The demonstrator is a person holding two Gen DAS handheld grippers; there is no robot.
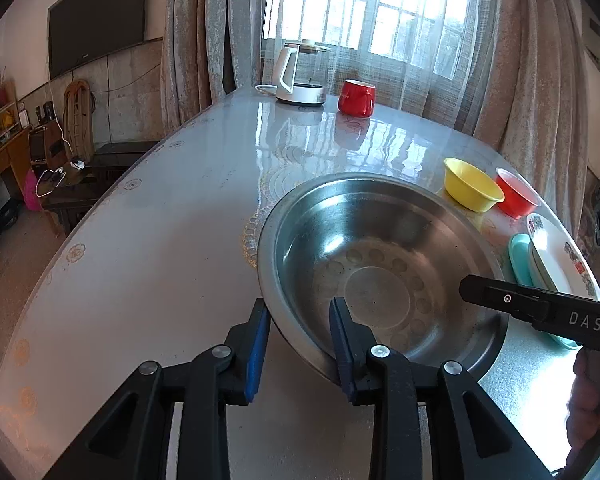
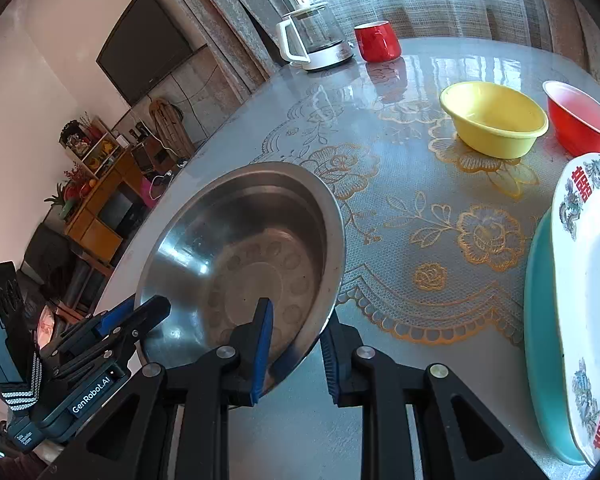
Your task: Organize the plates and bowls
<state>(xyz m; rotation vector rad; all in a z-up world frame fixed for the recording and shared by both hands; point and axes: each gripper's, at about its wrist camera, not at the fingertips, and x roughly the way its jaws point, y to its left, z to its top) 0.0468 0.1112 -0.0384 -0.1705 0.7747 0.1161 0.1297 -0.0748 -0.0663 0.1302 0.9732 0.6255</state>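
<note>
On the near part of the desk (image 2: 440,208), lace-patterned under a glossy cover:

Item 1. Steel basin (image 1: 380,264), wide and shallow, empty, dimpled floor. It sits towards the near edge, with both grippers at its near rim.

Item 2. Left gripper (image 1: 300,340). Fingers (image 1: 342,344) stand astride the basin's near-left rim, one blue pad outside the wall, the other inside. A gap shows at the outer pad, so the grip looks slack or only just seated; whether the pads bear on the metal I cannot tell.

Item 3. Right gripper (image 2: 296,348). Fingers narrow, closed across the basin's near-right rim, one pad inside the bowl, the other under the lip outside. This reads as a firm pinch.

Item 4. Yellow bowl (image 2: 494,120) and red bowl (image 2: 580,120), side by side at the far right, well apart from the basin.

Item 5. Patterned plate (image 2: 588,280) lying on a teal plate (image 2: 540,300), right edge of the desk, already stacked.

Item 6. Kettle (image 1: 300,76) and red mug (image 1: 356,98), far end, not part of the sorting.

Step in hand, by judgement: the two-handed handling of the basin, either being set in place or being taken up; the pictures do not settle which.

Next move calls for: an even hold on both sides of the rim so the basin stays level, or a clean release of both, then the small bowls nested together.
</note>
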